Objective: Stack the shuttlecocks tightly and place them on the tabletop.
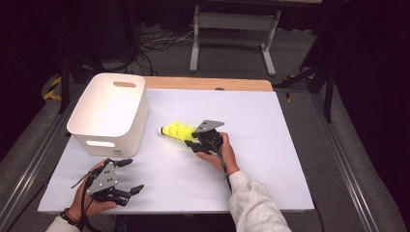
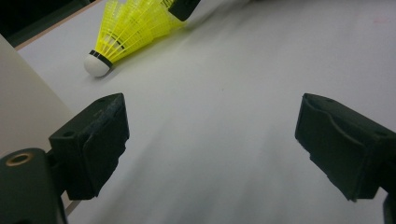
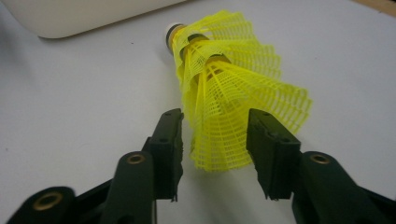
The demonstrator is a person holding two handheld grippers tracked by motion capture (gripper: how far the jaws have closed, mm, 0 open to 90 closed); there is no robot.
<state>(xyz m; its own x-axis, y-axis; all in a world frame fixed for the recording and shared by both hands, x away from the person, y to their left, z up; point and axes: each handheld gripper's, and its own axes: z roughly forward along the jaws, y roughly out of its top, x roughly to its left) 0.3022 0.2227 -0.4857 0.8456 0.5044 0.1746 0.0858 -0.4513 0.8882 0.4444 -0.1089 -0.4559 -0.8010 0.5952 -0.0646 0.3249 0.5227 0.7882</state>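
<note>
White table (image 1: 270,159): right tongs (image 1: 192,141) hide shuttlecocks' (image 1: 178,131) skirt edge.

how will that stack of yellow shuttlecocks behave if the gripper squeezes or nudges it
The shuttlecocks have thin mesh skirts, so they are probably very light and would flex or crumple under a hard squeeze. They lie on their side on the smooth white table, so a nudge may roll them in an arc. The nested pieces might slide apart.
</note>
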